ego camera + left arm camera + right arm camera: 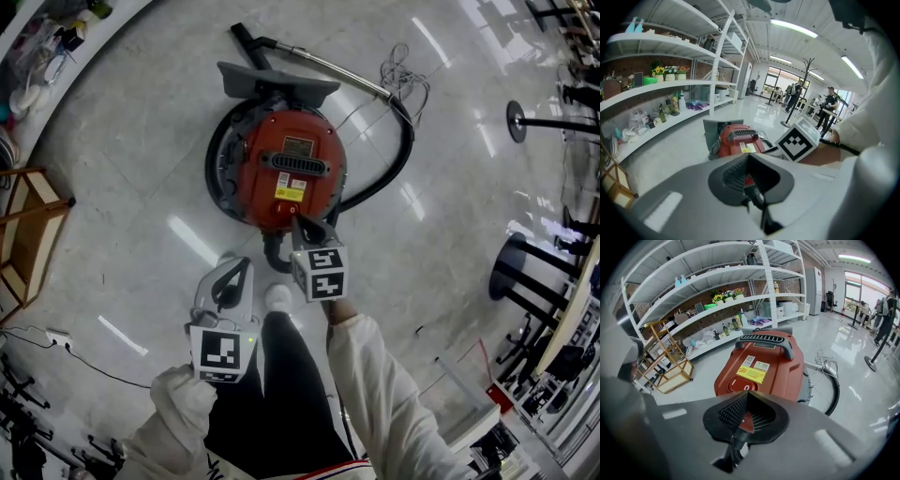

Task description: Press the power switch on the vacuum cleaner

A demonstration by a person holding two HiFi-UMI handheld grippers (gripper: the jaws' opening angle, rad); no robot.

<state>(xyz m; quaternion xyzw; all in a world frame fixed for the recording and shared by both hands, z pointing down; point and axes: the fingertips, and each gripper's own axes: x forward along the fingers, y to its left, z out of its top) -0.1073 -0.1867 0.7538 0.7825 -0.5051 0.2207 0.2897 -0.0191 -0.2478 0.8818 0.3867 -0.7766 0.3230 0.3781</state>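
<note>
Poised over the red vacuum cleaner (286,169) with the right gripper (300,222), jaws pressed together on nothing, tips just short of the body's near end. Straight ahead of those tips and slightly below, on the near slope of the shell: the round red power switch (743,386), just beside a yellow label (751,374), with the black carry handle (764,339) lying crosswise farther on. Off to the near left, apart from the machine: the left gripper (242,270), jaws likewise closed tip to tip and empty. By this reading the right one the better placed, needing only a short push forward and down. Underneath, a glossy pale floor (141,187), possibly slick enough to let the machine slide under a hard jab. To the right, a black hose (405,155) looping round; far left, white shelving (693,291); near left, a wooden rack (28,225).
</note>
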